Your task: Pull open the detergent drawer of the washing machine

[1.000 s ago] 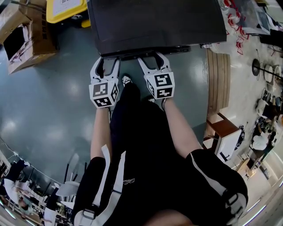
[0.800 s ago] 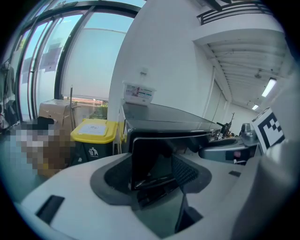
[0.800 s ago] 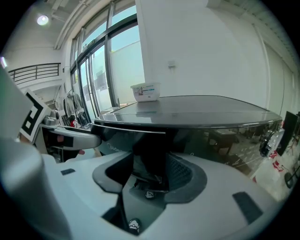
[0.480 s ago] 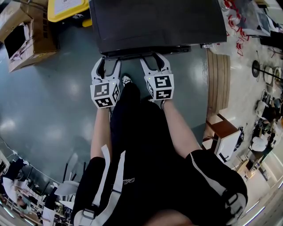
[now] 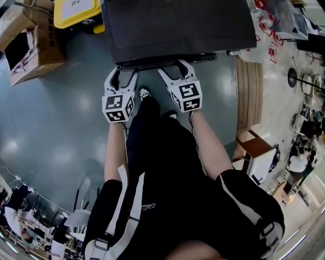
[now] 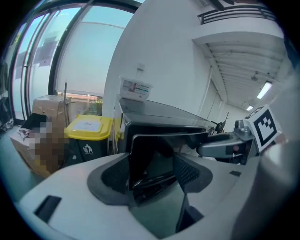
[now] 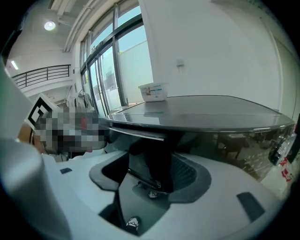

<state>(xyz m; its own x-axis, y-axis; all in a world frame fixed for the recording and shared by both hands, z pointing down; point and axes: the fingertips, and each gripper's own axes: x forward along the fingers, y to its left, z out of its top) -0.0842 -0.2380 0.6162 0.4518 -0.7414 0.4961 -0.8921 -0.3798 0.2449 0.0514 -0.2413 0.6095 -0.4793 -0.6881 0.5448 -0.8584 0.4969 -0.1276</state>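
**Both tools slack at the drawer front**

Shows the grey floor (image 5: 51,117) first, with the dark washing machine (image 5: 177,25) standing at its far edge. Places a cardboard box (image 5: 30,40) and a yellow-lidded bin (image 5: 76,10) off the machine's left corner.

Finds the detergent drawer (image 6: 152,159) on the left half of the machine's front edge, looking barely out, if at all. Cannot judge how far from these views.

Puts the left tool (image 5: 123,72) and the right tool (image 5: 175,68) side by side at that edge, each straddling the dark drawer front. Reads both as released, with jaws spread wide and pads beside the panel without pressing it. Notes the right tool's jaws having just been opening.

Risks pulling on nothing if drawn back like this, through unclenched pads sliding off the glossy front. Risks skewing the drawer too, from clenching only one tool and dragging that side ahead. Could also jam it, or jerk it free, with a hard tug from a shallow bite on the lip.
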